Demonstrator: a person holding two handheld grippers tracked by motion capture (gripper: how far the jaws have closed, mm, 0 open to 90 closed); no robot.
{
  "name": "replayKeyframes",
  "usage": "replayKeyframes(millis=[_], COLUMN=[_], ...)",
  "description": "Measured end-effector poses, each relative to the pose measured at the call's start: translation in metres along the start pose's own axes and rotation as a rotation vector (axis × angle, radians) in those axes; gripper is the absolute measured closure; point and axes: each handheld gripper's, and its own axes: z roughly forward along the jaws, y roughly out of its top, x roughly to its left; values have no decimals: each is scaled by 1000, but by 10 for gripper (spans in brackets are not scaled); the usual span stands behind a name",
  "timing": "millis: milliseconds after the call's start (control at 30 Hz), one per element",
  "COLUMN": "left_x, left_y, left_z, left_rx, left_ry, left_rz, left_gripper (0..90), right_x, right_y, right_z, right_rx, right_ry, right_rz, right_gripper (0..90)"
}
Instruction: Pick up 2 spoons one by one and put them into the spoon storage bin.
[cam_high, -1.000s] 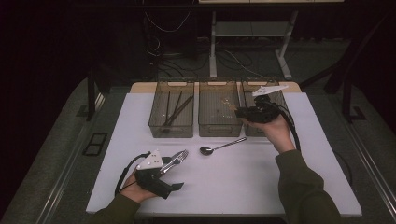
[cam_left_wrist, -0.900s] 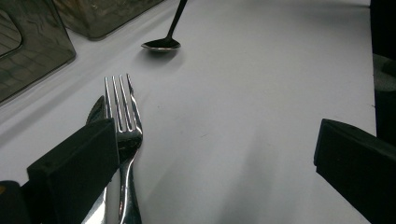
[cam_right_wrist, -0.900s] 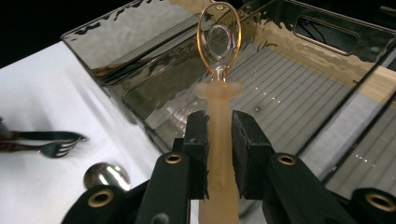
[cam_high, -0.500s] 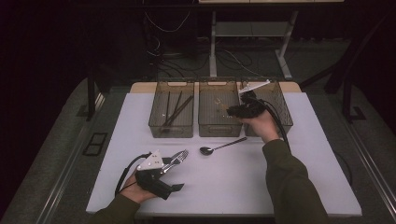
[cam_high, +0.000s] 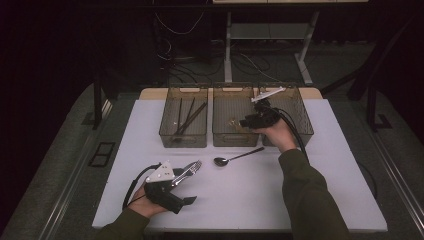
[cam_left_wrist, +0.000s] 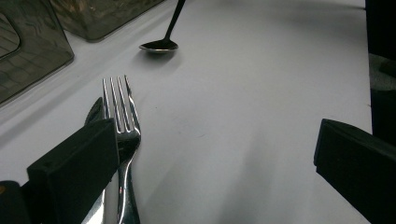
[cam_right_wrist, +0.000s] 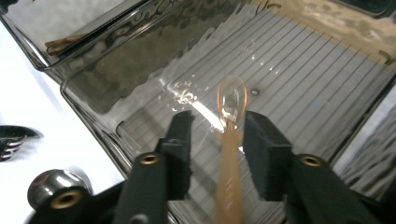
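My right gripper (cam_high: 251, 120) hangs over the middle bin (cam_high: 235, 139) of three at the back of the white table. In the right gripper view its jaws (cam_right_wrist: 219, 140) have just been opening. A clear amber plastic spoon (cam_right_wrist: 232, 100) lies between them, handle blurred, and neither pad presses on it. The spoon's bowl is over the bin's ribbed floor. My left gripper (cam_high: 189, 186) rests near the table's front left, jaws wide apart (cam_left_wrist: 215, 154). A steel fork (cam_left_wrist: 122, 116) lies on the table against its left jaw, not gripped.
A metal spoon (cam_high: 237, 157) lies on the table just in front of the middle bin, also ahead of the fork (cam_left_wrist: 161, 44). The left bin (cam_high: 182, 140) holds dark chopsticks (cam_high: 189, 117). A right bin (cam_high: 299, 117) stands beside my right hand.
My right gripper moved left from the right bin to over the middle bin and sank a little. Its jaws spread apart. The left gripper and fork kept still.
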Motion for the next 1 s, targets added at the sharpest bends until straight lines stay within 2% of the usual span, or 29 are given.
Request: replayKeyframes(millis=[233,300,400,467,533,667,867,1000], left_x=[0,0,0,0,0,0,1,1], left_y=[0,0,0,0,-1,-1,-1,-1], left_z=[0,0,0,0,0,0,0,-1], left_rx=[0,0,0,-1,-2,5,6,14], left_ry=[3,3,4,4,5,7,9,10], left_rz=[2,1,-2,-4,-6,-3,-1,2], left_gripper=[0,0,0,0,0,0,0,0], right_x=[0,1,3,5,7,13,20,21], right_y=[1,-1,-5,-9,-14,-26,-51,-70], right_z=[-19,-26,-37,-43,-49,-58,-69,-76], right_rx=[-53,-72,-99,-106,-112,-109,-113,-128], right_ry=[8,5,39,39,30,19,-10,16], right_rz=[32,24,21,10,-6,0,2,25], right_gripper=[493,446,410,357,333,285,142,120])
